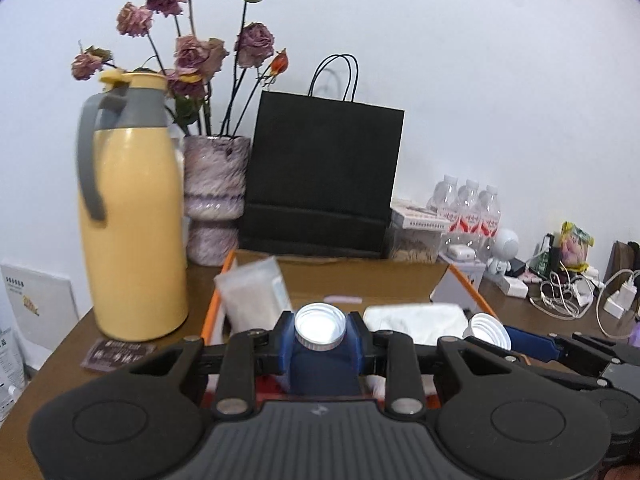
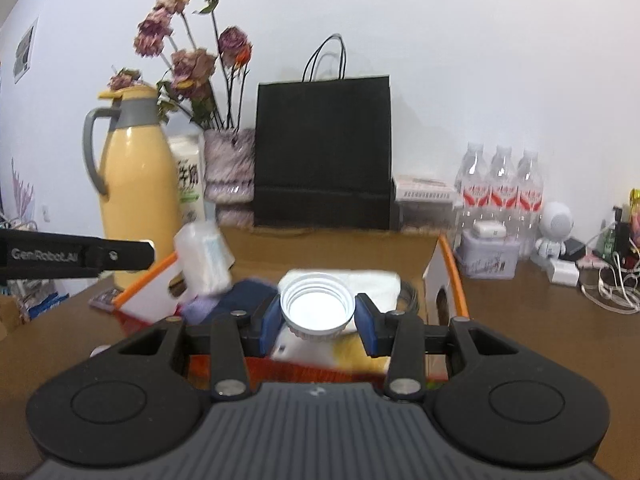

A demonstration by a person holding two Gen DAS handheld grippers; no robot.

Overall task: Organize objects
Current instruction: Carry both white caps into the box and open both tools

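Between the left gripper fingers sits a clamped, uncapped jar; the right gripper pinches its cap; recapping and stowing remain.

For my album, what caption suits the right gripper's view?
Right gripper holds a white lid above an open cardboard box.

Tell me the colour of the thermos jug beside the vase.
The thermos jug is pale yellow with a grey handle and collar; the left wrist view shows it best.
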